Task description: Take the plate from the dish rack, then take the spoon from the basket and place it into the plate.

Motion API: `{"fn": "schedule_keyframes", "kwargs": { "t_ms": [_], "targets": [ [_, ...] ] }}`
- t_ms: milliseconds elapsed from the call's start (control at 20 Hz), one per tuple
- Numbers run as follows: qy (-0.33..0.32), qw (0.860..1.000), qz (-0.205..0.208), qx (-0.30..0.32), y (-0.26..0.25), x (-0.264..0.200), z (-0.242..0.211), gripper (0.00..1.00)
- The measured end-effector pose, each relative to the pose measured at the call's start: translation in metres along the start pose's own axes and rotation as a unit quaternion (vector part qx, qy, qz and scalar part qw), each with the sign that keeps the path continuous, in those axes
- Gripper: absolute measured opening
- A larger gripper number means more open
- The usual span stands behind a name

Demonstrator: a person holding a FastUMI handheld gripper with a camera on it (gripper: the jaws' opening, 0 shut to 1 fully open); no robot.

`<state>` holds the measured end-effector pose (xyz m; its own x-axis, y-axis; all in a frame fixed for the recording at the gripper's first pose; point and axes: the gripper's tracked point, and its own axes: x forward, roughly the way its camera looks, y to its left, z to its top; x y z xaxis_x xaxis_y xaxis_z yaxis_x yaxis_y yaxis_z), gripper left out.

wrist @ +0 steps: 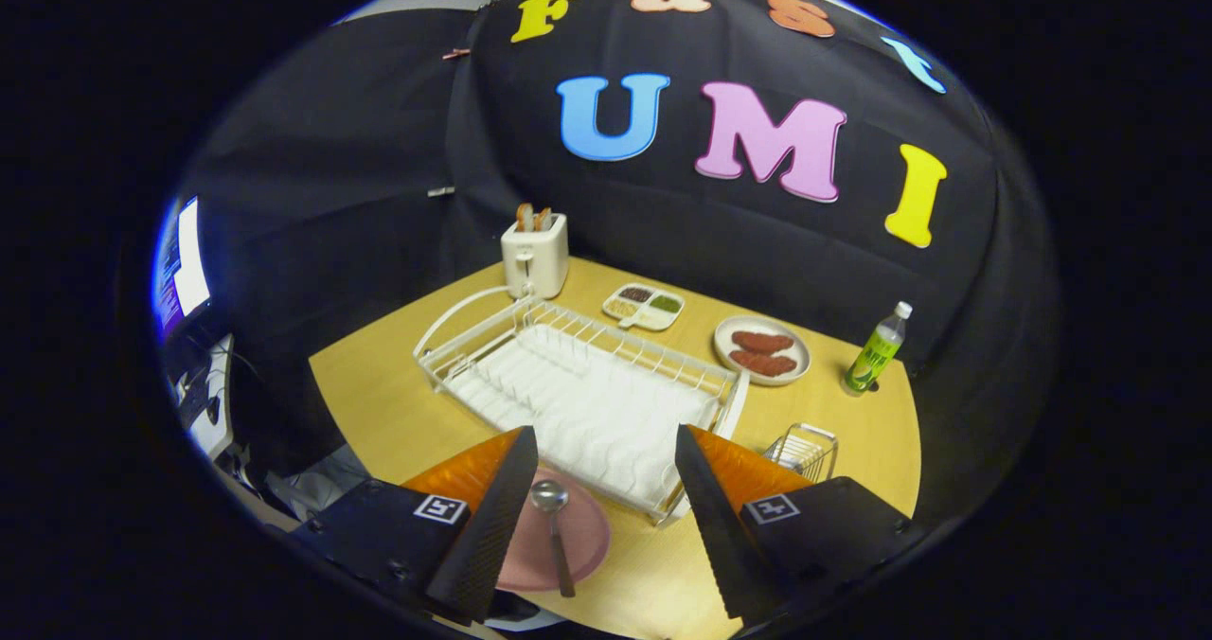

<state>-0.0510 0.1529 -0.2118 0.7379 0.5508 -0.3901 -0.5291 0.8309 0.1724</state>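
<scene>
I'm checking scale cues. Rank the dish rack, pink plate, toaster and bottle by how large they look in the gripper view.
1. Dish rack, by far the largest.
2. Pink plate, partly hidden by the open gripper, and nearest the camera, which inflates it.
3. Toaster.
4. Bottle, the slimmest; its distance shrinks it.

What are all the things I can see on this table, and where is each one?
Table: one, light wood, under everything.
Dish rack: one, white wire, mid-table, beyond the fingers.
Toaster: one, cream, holding toast, behind the rack.
Divided dish: one, white, with small portions of food, right of the toaster.
Plate with patties: one, pale, two brown patties, right of the divided dish.
Bottle: one, green, white cap, far right.
Basket: one, small wire, right of the rack.
Pink plate: one, in front of the rack.
Spoon: one, metal, lying on the pink plate.
Gripper: one, black fingers with orange backing, open above the pink plate.
</scene>
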Motion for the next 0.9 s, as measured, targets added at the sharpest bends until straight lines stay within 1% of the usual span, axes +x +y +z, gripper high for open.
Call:
{"fn": "schedule_keyframes", "kwargs": {
  "t_ms": [150,400,650,900],
  "targets": [
    [-0.05,0.997,-0.048,0.016,-0.033,-0.006,0.047,0.9],
    [-0.113,0.985,-0.126,0.038,-0.089,-0.03,0.099,0.91],
    [-0.152,0.968,-0.195,0.046,-0.143,-0.07,0.127,0.92],
    [-0.179,0.952,-0.24,0.064,-0.176,-0.099,0.139,0.93]
  ]
}}
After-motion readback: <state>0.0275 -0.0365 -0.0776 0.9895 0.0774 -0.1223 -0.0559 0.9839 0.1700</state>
